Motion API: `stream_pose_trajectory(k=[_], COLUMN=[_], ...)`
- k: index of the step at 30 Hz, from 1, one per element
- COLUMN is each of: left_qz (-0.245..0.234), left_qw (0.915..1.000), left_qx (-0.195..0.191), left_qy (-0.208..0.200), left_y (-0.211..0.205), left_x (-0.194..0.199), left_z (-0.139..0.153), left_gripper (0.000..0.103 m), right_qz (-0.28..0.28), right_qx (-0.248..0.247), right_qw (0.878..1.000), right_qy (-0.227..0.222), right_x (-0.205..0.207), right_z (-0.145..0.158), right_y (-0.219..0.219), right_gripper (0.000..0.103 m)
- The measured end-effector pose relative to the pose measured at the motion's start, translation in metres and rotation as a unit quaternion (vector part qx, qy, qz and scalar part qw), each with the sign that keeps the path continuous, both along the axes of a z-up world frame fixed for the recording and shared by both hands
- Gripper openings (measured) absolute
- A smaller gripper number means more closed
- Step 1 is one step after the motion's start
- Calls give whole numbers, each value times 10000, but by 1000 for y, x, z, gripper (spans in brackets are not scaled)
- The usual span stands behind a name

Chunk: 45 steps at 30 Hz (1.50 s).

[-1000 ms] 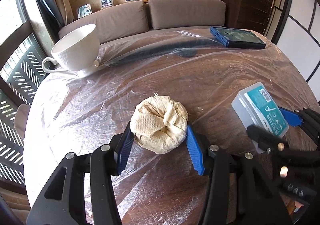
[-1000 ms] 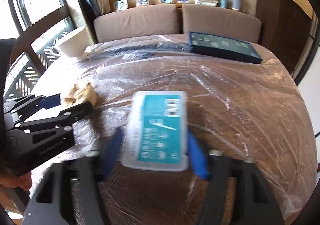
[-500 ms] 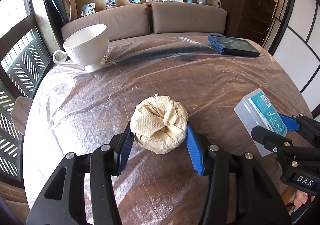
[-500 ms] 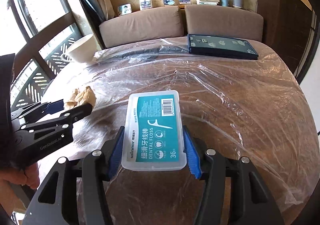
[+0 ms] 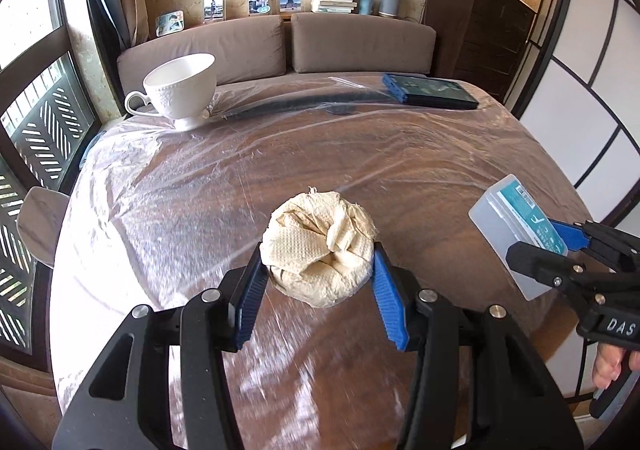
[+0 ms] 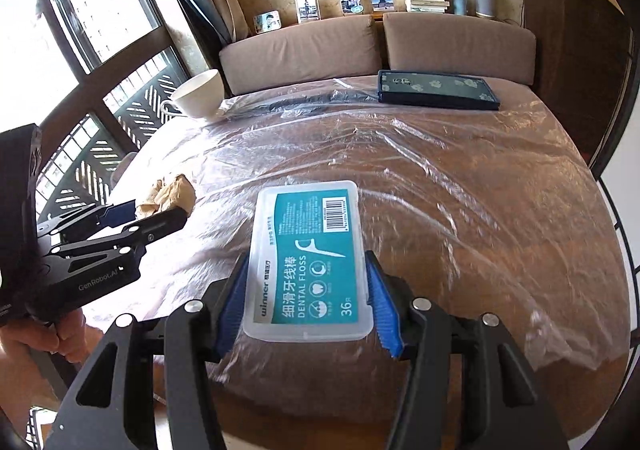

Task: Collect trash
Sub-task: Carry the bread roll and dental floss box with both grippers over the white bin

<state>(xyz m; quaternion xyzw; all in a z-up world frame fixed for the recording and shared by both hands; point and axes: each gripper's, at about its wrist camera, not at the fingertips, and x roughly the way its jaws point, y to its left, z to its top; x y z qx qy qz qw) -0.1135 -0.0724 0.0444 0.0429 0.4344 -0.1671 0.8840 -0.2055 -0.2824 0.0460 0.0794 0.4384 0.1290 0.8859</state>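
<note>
Both claws carrying trash
Left claw point(image 5: 318, 278) is pinching the crumpled tissue point(image 5: 320, 246), right claw point(image 6: 306, 290) the floss box point(image 6: 308, 258); grips should be staying firm above the surface point(image 5: 400, 170).

Wad point(image 5: 320, 250): embossed matt paper. Floss box point(image 6: 308, 262): frosted plastic, glossy label. Table point(image 5: 420, 186): wood under crinkled glossy film. Cup point(image 5: 180, 90): glazed ceramic.
</note>
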Motion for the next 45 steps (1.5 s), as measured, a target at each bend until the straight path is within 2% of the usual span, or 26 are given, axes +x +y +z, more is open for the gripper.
stream_pose_trajectory(k=[13,18,22,32,45], left_qz=[-315,-532,-679,-994,-1614], left_qw=[9995,9984,9976,9950,9855], left_qx=[-21,86,45,76,467], left_qy=[-55,-179,-118,57,241], left_y=[-6,-11,-14,-18,-37], left_x=[-56,-83,-101,-138,-177], left_z=[10,12,12,2,-20], left_gripper=[52,52,52,52,52], right_qz=[239,365,441,603,845], right_qx=[87,47,-9,-107,-297], right_qw=[9997,9993,9990,9980,9951], right_qy=[11,0,57,181,430], right_x=[-65,-90,-108,-143,-175], right_z=[8,12,10,5,-13], right_y=[-8,-10,-11,-9,0], right_gripper=[54,54,54,54,54])
